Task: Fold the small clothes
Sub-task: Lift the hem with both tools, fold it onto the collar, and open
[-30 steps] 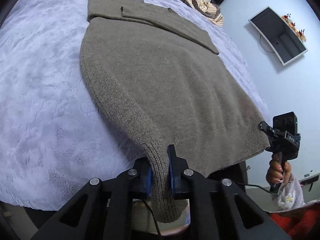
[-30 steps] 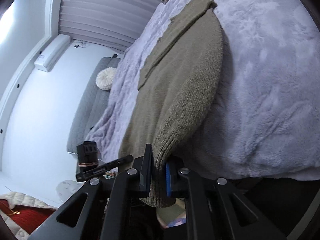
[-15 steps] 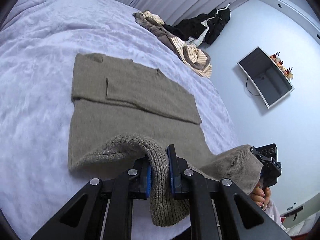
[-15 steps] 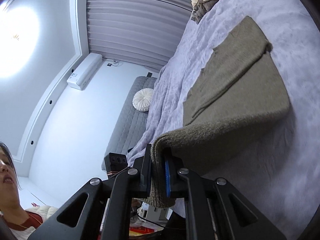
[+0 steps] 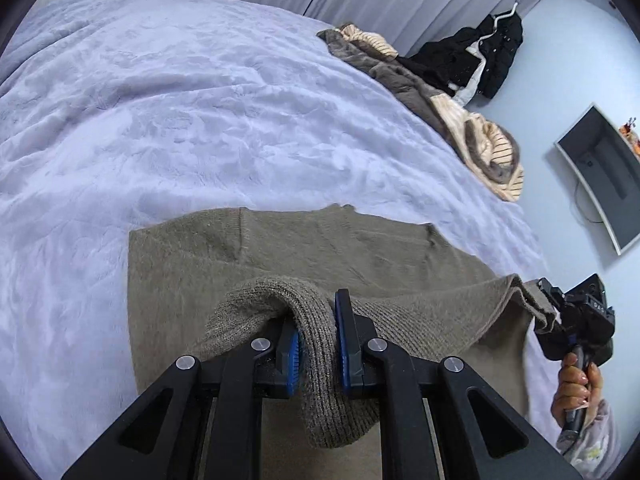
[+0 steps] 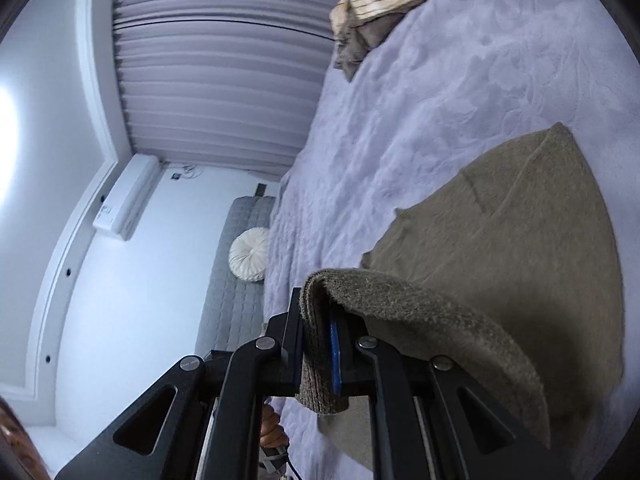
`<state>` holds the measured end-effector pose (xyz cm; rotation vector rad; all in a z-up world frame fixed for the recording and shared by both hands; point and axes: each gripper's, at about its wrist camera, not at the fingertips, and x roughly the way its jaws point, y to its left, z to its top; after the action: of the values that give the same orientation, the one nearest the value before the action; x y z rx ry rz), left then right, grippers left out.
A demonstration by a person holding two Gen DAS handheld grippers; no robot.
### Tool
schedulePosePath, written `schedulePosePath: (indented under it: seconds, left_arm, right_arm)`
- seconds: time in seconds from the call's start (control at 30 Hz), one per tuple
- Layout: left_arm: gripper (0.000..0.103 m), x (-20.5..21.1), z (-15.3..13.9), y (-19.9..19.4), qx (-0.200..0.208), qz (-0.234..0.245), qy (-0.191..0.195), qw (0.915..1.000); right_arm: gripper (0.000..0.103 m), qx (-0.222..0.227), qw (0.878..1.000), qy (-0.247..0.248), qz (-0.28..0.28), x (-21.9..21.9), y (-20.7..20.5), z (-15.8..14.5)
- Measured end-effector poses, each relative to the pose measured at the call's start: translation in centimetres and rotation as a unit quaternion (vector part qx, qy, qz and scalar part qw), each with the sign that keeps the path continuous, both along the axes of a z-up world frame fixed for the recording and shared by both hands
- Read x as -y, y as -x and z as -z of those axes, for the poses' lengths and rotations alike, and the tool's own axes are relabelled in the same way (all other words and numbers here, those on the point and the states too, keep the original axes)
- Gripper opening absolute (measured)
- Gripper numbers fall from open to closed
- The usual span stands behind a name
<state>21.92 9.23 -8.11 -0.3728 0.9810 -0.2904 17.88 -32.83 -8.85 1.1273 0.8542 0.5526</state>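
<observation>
Two corners of the olive-brown ribbed knit sweater [image 5: 280, 248] are pinched tight in your left gripper [image 5: 318, 344] and right gripper [image 6: 316, 354], lifted over its half lying on the lilac plush bedspread [image 5: 180, 100]. Uneven lowering would skew the fold.

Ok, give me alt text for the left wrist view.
The left gripper pinches the ribbed hem of a brown sweater, lifting it over a lavender blanket. At right, the right gripper holds the hem's other corner.
</observation>
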Motion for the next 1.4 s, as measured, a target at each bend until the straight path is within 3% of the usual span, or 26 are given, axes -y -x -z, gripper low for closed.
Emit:
schedulePosePath:
  seconds: [0.07, 0.17, 0.3, 0.4, 0.43, 0.53, 0.67, 0.7, 0.73, 0.77, 0.8, 0.83, 0.93, 1.0, 1.07, 1.13, 1.23, 1.3, 1.4]
  left_arm:
    - [0.016, 0.3, 2.2, -1.3, -0.026, 0.001, -0.018, 0.9995]
    - [0.019, 0.0, 4.0, -2.2, -0.048, 0.002, -0.005, 0.9988]
    - [0.019, -0.9, 3.3, -2.4, -0.062, 0.000, 0.021, 0.9978]
    - [0.019, -1.3, 1.4, -1.3, -0.045, 0.007, 0.028, 0.9986]
    - [0.019, -1.3, 0.8, -0.9, -0.038, 0.011, 0.027, 0.9989]
    - [0.019, -1.4, -0.8, 0.1, -0.017, 0.024, 0.022, 0.9993]
    - [0.019, -1.1, -1.7, 0.9, -0.008, 0.054, 0.004, 0.9985]
    - [0.025, -0.7, -1.6, 0.8, -0.009, 0.063, -0.016, 0.9978]
    - [0.034, -0.2, -1.3, 0.7, -0.017, 0.071, -0.053, 0.9959]
    - [0.057, 0.3, -0.9, 0.5, -0.024, 0.068, -0.097, 0.9926]
    - [0.073, 0.5, -0.7, 0.6, -0.019, 0.056, -0.133, 0.9894]
    - [0.075, 0.5, -0.9, 0.8, -0.006, 0.045, -0.144, 0.9885]
    - [0.082, -0.5, -2.3, 1.7, 0.019, 0.022, -0.118, 0.9926]
    - [0.082, -1.0, -3.1, 2.2, 0.034, 0.009, -0.124, 0.9916]
    - [0.082, -1.5, -3.0, 2.6, 0.032, 0.007, -0.135, 0.9904]
    - [0.082, -1.8, -2.4, 2.5, 0.017, 0.023, -0.116, 0.9929]
    - [0.082, -1.0, -1.2, 2.0, 0.003, 0.039, -0.089, 0.9953]
    - [0.082, 0.2, -0.5, 1.2, 0.002, 0.044, -0.080, 0.9958]
    - [0.082, 1.4, 1.0, -0.5, -0.003, 0.023, -0.096, 0.9951]
  right_arm:
    - [0.011, -0.025, 0.999, 0.030, 0.002, -0.2, -2.0, 2.2]
    - [0.011, -0.057, 0.997, 0.050, 0.021, 0.2, -3.4, 4.6]
    - [0.013, -0.068, 0.997, 0.011, 0.038, 1.0, -3.9, 5.8]
    - [0.018, -0.066, 0.997, -0.004, 0.046, 1.5, -3.5, 5.0]
    - [0.025, -0.062, 0.997, -0.004, 0.051, 1.7, -3.2, 4.6]
    - [0.062, -0.032, 0.997, 0.005, 0.075, 2.5, -2.3, 2.4]
    - [0.059, -0.002, 0.997, 0.024, 0.071, 3.4, -0.7, -0.3]
    - [0.057, 0.004, 0.997, 0.033, 0.064, 3.1, -0.4, -0.8]
    - [0.052, 0.007, 0.997, 0.051, 0.054, 2.7, 0.0, -1.3]
    - [0.050, 0.011, 0.996, 0.071, 0.047, 2.0, 0.3, -1.6]
    - [0.049, 0.014, 0.995, 0.093, 0.041, 1.6, 0.7, -2.0]
    - [0.049, 0.016, 0.993, 0.108, 0.036, 1.1, 1.1, -2.1]
    - [0.049, 0.011, 0.993, 0.117, 0.031, 0.3, 2.4, -1.9]
    - [0.049, 0.004, 0.990, 0.134, 0.034, 0.0, 3.1, -1.4]
    - [0.033, -0.002, 0.988, 0.148, 0.036, 0.0, 3.9, -1.0]
    - [0.014, -0.016, 0.986, 0.163, 0.019, -0.3, 4.1, -0.1]
    - [0.013, -0.027, 0.978, 0.206, -0.001, -1.3, 3.2, 0.9]
    - [0.013, -0.031, 0.977, 0.209, -0.008, -2.0, 1.6, 1.5]
    - [0.013, -0.034, 0.968, 0.249, -0.015, -3.2, -0.9, 2.1]
